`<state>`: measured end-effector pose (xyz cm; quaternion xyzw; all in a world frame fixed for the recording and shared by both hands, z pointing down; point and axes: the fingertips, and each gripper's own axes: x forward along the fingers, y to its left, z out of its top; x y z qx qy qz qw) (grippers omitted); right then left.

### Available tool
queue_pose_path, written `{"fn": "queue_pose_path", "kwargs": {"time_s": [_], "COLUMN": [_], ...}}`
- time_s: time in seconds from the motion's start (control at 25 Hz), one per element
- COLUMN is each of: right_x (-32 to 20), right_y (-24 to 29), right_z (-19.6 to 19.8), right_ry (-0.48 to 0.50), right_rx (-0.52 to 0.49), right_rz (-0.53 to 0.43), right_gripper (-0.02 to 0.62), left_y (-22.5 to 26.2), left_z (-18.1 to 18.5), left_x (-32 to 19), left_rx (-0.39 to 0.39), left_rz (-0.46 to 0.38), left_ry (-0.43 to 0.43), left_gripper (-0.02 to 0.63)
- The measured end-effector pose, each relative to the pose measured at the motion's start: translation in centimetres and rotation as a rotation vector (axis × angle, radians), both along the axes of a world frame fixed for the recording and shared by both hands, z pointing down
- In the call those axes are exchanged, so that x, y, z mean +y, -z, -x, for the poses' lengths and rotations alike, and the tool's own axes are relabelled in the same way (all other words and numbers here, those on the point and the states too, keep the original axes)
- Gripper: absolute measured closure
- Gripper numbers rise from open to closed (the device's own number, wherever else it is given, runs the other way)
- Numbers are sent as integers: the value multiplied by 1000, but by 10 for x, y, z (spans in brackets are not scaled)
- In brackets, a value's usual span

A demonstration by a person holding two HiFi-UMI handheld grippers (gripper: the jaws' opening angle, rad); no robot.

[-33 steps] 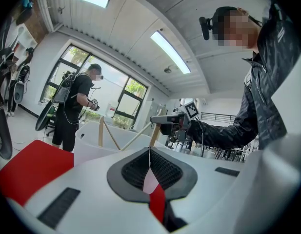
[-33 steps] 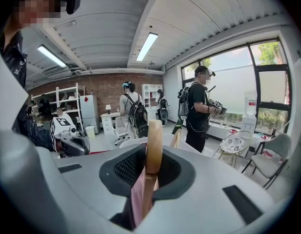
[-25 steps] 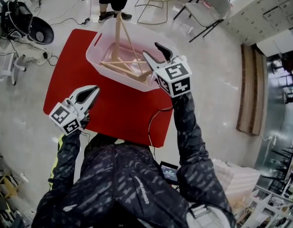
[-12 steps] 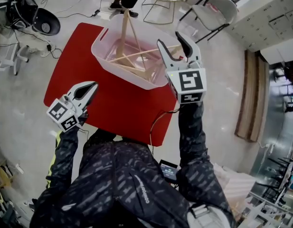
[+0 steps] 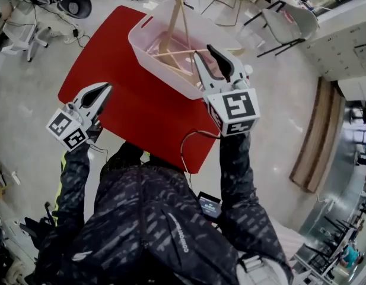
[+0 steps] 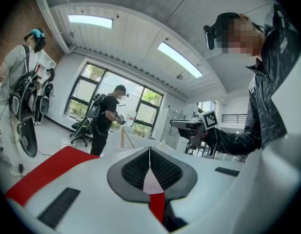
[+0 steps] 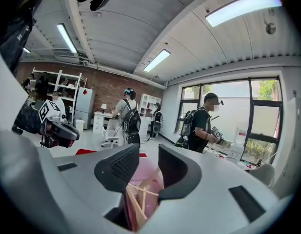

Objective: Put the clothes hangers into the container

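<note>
Right gripper (image 5: 203, 50): half open, just narrowed, empty, over hangers (image 5: 171, 40) in container (image 5: 133, 40).
Left gripper (image 5: 104, 88): closed, empty.

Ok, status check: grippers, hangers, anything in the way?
Left gripper shut, empty. Right gripper over container, jaws just been closing, nothing between them. Hangers in container. Nothing blocking.

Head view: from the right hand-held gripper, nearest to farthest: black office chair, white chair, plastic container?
1. Plastic container, by the right hand-held gripper, whose empty jaws have just been closing.
2. White chair, upper right.
3. Black office chair, upper left.
</note>
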<state>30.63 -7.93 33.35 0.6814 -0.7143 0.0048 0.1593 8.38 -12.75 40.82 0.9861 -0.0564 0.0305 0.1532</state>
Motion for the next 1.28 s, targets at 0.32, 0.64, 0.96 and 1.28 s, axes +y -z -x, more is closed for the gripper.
{"fn": "queue_pose_path", "kwargs": {"time_s": [0.32, 0.64, 0.96, 1.28], "right_x": [1, 18, 58, 100], "right_y": [-14, -8, -29, -41], "right_z": [40, 81, 157, 229], "right_ry": [42, -29, -82, -95], "right_rx": [-58, -61, -97, -169], "right_rz": [22, 36, 109, 153], "right_gripper": [474, 476, 477, 479], "left_y": [-7, 5, 7, 16], "left_z": [52, 78, 117, 142], "left_x": [-1, 8, 50, 99], "left_rx": [-23, 12, 44, 68], "left_rz": [29, 44, 48, 42], "left_ry": [81, -2, -127, -245], "left_gripper": [594, 594, 594, 594]}}
